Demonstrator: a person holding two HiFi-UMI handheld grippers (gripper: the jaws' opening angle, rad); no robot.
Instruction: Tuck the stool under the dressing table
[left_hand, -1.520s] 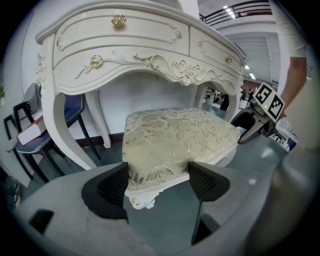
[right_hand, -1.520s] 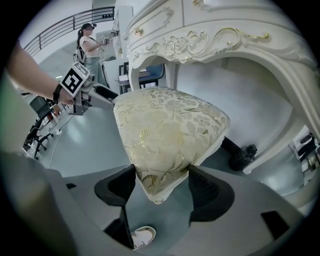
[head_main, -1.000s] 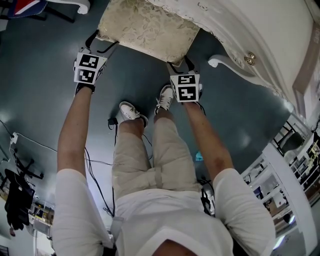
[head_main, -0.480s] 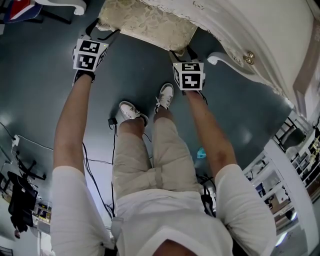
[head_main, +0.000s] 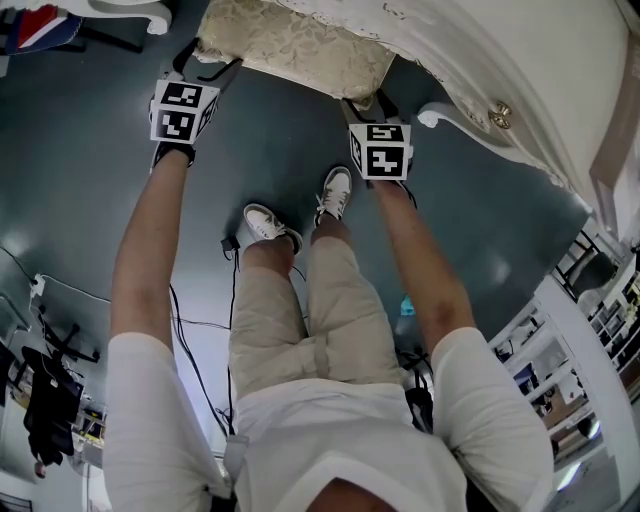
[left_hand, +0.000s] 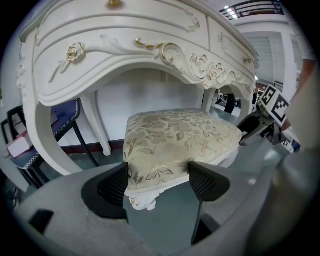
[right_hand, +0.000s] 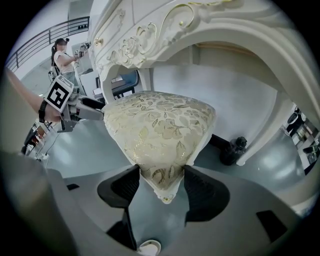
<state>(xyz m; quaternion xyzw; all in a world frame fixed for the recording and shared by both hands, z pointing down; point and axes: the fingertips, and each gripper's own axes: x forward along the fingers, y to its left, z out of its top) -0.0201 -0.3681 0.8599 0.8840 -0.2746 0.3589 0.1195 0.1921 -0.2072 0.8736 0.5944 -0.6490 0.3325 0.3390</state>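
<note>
The stool (head_main: 290, 45), white-framed with a cream floral cushion, stands partly beneath the white carved dressing table (head_main: 480, 60). My left gripper (head_main: 205, 65) is shut on the seat's near left corner, and my right gripper (head_main: 365, 105) on its near right corner. In the left gripper view both pads of the left gripper (left_hand: 159, 182) touch the cushion corner (left_hand: 175, 137), under the table's arch (left_hand: 125, 50). In the right gripper view the right gripper (right_hand: 161, 186) pinches the other corner (right_hand: 160, 127); its jaws have just been closing on it. The stool's legs are hidden.
The person's white shoes (head_main: 265, 222) stand just behind the stool on the grey floor, with cables (head_main: 190, 320) trailing left. A black chair with a blue seat (left_hand: 65, 117) sits left of the table. A dark bottle (right_hand: 232, 150) stands by a table leg. Shelves (head_main: 540, 370) lie right.
The stool has slid further under the dressing table, so less of its cushion shows in the head view. Both grippers moved forward with it, keeping their hold on the corners.
</note>
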